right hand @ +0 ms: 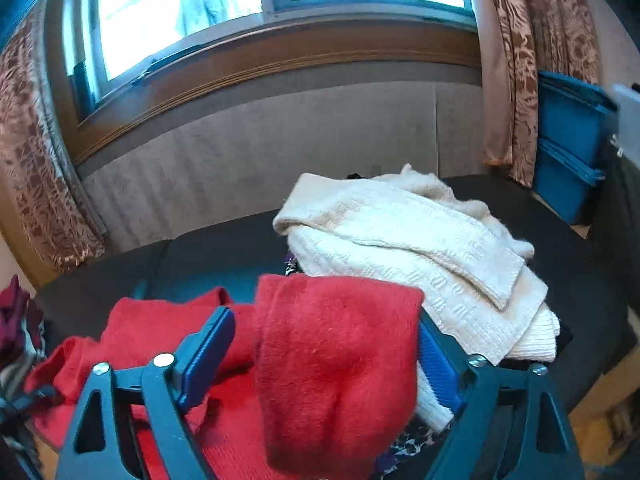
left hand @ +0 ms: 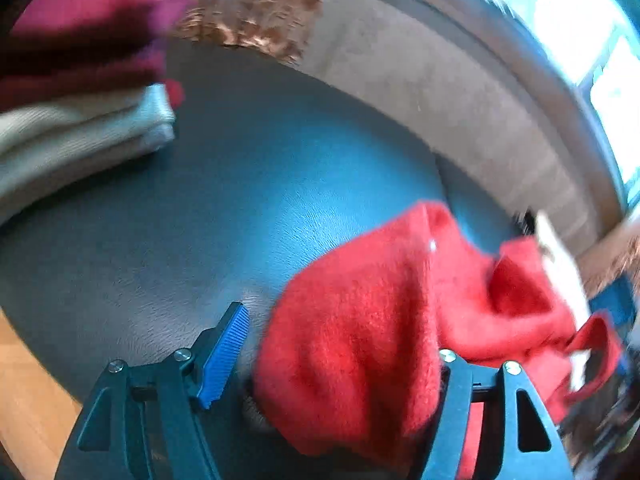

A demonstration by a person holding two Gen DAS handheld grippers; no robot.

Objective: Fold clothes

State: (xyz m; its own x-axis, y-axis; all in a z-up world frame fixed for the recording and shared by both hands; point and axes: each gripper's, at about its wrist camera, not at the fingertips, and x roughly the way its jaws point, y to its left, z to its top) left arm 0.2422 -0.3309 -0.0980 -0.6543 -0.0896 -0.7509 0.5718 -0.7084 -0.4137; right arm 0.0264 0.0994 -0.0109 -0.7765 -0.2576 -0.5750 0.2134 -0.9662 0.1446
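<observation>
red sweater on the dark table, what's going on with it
A person is folding laundry with a claw in each hand. The red sweater lies bunched between the fingers of both the left claw and the right claw, whose jaws stand wide. A cream knit pile waits behind; folded maroon and cream pieces are stacked aside.

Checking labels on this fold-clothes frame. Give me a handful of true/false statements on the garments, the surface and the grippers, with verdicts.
1. A red garment lies between the right gripper's fingers. True.
2. The folded stack in the left wrist view has a dark red piece on top of a cream one. True.
3. The cream sweaters in the right wrist view are neatly folded. False: they lie in a loose heap.
4. The clothes rest on a white sheet. False: the surface is dark.
5. The left gripper is empty. False: red garment sits between its fingers.
</observation>
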